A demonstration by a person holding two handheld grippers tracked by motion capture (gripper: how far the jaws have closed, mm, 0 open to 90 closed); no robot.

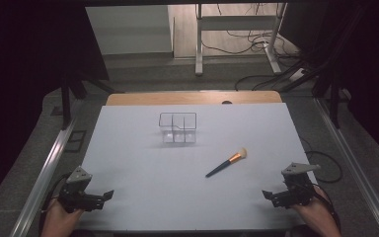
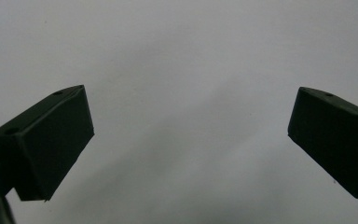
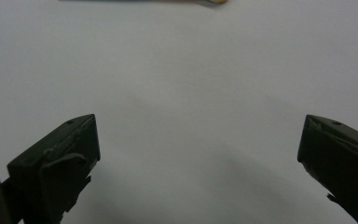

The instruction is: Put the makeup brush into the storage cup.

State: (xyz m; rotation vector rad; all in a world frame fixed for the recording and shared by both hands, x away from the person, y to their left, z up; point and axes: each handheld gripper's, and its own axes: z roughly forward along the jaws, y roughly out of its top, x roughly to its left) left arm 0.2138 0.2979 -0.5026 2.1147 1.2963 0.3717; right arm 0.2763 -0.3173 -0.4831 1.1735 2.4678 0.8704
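Left gripper (image 1: 109,194): lower left of high view, on white table (image 1: 143,197); jaws spread wide, nothing btwn them, holding nothing; its own view shows bare tabletop btwn the two black fingers (image 2: 46,144). Right gripper (image 1: 265,194): lower right of high view, jaws likewise wide apart, empty, touching no item; fingers (image 3: 56,168) frame bare table. Makeup brush (image 1: 227,162): dark handle, copper ferrule, pale bristles; lies flat, diagonal, right of centre, near right gripper but apart; also a sliver at top edge of right gripper view (image 3: 168,1). Clear organiser box (image 1: 178,128) w/ compartments: centre, above-left of brush, well apart. No legible brands, labels or writing.
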